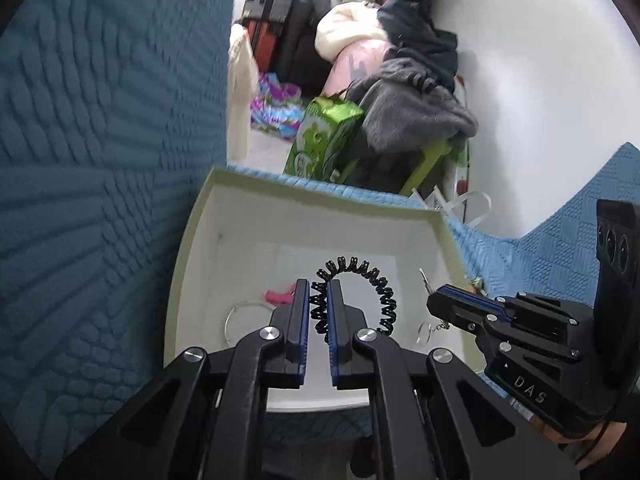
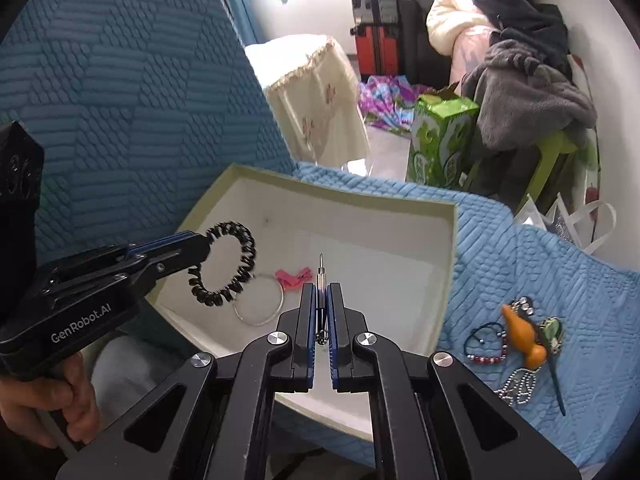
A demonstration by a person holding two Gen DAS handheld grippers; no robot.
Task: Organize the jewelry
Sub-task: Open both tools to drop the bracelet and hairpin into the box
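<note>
Left gripper (image 1: 318, 284) clamps a black spiral hair tie (image 1: 360, 296) above the white box (image 2: 448, 248); right gripper (image 2: 319, 286) clamps a slim metal pin (image 2: 321, 276). Loose jewelry (image 2: 520, 344) lies at four o'clock, past the box's rim.

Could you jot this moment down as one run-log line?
left hand-held gripper: holds black coil bracelet | right hand-held gripper: holds metal pin | both over white box

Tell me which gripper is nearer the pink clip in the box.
Left. The left gripper, holding the black coil bracelet, hangs beside the pink clip; the right gripper is across the box.
</note>
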